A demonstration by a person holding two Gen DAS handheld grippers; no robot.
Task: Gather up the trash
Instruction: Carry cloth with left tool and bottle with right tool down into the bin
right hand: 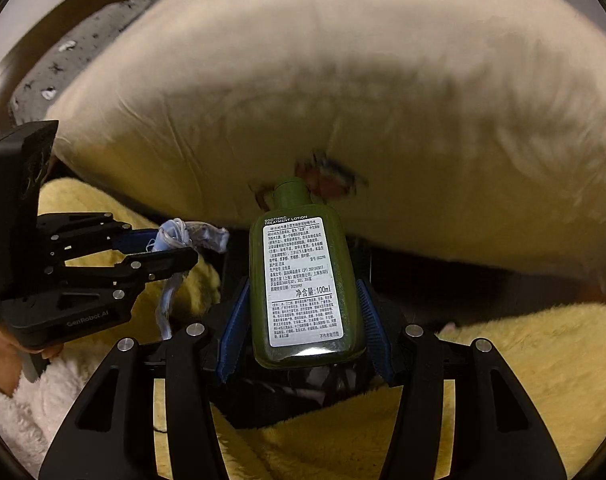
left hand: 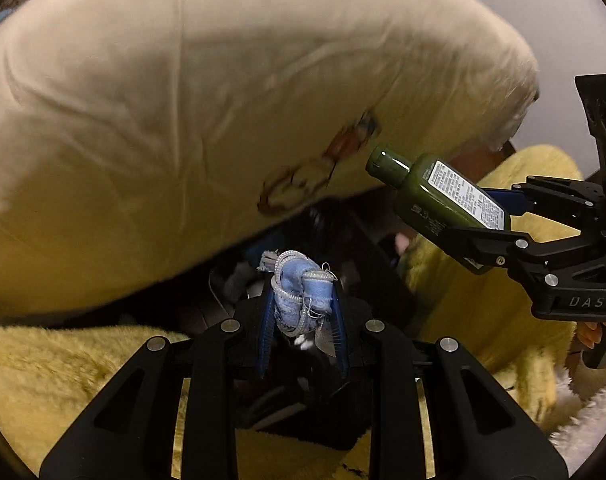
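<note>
Big cream pillow (left hand: 207, 112) across the top, blurred print on its lower edge. Yellow blanket (left hand: 55, 372) below, dark gap between. Right gripper (right hand: 303, 304) clenched on green bottle (right hand: 303, 280), cap toward pillow, white label facing camera, blue fingers (right hand: 234, 332) against its sides. Left gripper (left hand: 303, 312) clenched on crumpled blue mask (left hand: 299, 296), elastic loops wrapped round it, over the gap.
</note>
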